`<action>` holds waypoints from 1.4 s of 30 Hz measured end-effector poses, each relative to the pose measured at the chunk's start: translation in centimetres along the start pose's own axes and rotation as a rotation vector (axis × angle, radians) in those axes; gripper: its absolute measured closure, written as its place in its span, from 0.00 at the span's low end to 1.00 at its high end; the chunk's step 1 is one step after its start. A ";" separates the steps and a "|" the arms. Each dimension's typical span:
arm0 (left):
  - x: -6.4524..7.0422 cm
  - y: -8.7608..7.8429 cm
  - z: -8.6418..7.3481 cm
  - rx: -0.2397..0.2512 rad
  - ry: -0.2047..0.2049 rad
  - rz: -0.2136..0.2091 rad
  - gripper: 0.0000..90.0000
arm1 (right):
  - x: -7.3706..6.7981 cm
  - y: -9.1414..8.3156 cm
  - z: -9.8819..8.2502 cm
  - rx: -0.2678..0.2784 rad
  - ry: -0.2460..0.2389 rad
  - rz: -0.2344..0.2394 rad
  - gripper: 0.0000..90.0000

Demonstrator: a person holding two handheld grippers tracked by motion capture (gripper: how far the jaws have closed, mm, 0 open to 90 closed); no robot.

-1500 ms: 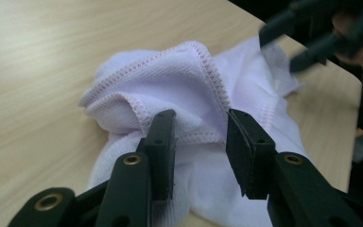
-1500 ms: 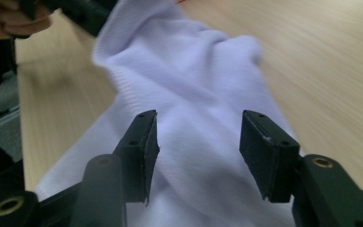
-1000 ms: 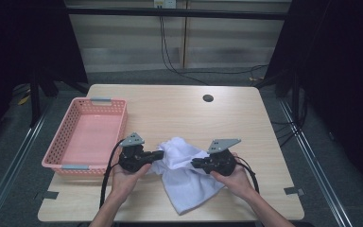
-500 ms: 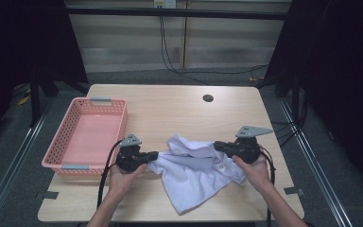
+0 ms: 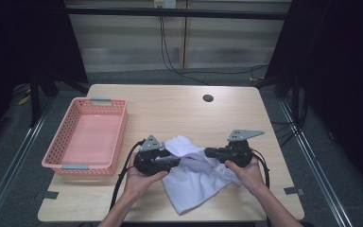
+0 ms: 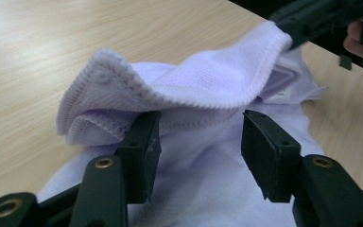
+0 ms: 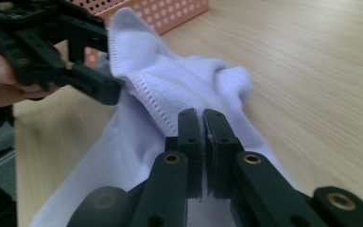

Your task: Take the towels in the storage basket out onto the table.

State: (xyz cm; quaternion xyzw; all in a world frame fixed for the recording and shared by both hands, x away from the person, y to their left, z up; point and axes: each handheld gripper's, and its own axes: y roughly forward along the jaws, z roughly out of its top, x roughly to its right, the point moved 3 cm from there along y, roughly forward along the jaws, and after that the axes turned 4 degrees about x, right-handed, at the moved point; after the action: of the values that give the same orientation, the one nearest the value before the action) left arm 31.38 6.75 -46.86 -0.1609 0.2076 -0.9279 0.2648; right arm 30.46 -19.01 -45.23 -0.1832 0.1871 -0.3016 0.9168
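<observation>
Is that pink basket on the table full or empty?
Empty. The high view looks straight into the pink basket and shows only its bare floor; the white cloth lies on the table beside it.

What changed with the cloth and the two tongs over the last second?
The left tongs have just opened, letting go of the white cloth; its hem now lies loose between the jaws. The right tongs, shut on the cloth, swung out to the right, then partly back. The pink basket and table stayed put.
</observation>
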 end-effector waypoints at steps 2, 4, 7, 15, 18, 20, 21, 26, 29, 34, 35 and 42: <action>0.1 0.4 0.0 0.005 -0.006 -0.028 0.52 | -0.4 0.3 -0.1 -0.010 -0.004 0.020 0.96; 0.4 0.9 -0.1 -0.004 0.026 -0.018 0.52 | -0.8 0.6 -0.2 -0.016 -0.010 0.041 0.95; 0.5 1.6 -0.2 -0.022 0.035 0.022 0.60 | -1.4 1.1 -0.3 -0.036 -0.024 0.080 0.91; 0.5 1.3 0.3 0.009 0.031 -0.025 0.95 | -2.4 2.3 0.2 -0.050 -0.081 0.064 0.48; 0.7 0.6 1.2 0.052 0.017 -0.031 0.95 | -2.7 2.9 0.5 -0.057 -0.103 0.069 0.45; 0.9 0.1 1.9 0.077 0.020 -0.035 0.95 | -2.9 3.2 0.8 -0.049 -0.102 0.070 0.49; 1.0 -0.1 2.1 0.090 0.018 -0.047 0.92 | -3.1 3.3 1.0 -0.042 -0.101 0.062 0.68; 0.5 -0.3 1.9 0.100 -0.005 -0.038 0.71 | -2.7 2.6 1.6 0.006 -0.070 0.068 0.93; 0.8 0.1 1.6 0.083 0.005 -0.064 0.57 | -2.1 1.7 1.9 0.044 -0.042 0.048 0.95; 2.0 2.6 0.5 -0.018 0.049 -0.133 0.40 | -1.2 1.0 2.4 0.078 0.001 0.036 0.96; 1.9 3.5 0.0 -0.062 0.055 -0.118 0.38 | -1.1 1.1 2.3 0.075 0.004 0.032 0.96; 0.9 5.6 -2.6 -0.174 0.079 -0.038 0.67 | 0.8 1.9 1.4 0.039 0.043 0.005 0.95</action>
State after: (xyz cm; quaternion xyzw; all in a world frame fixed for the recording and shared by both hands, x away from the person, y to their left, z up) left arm 31.96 2.73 -51.57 -0.1506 0.2943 -0.9169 0.2238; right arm 32.56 -17.76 -45.06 -0.1584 0.2014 -0.3069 0.9166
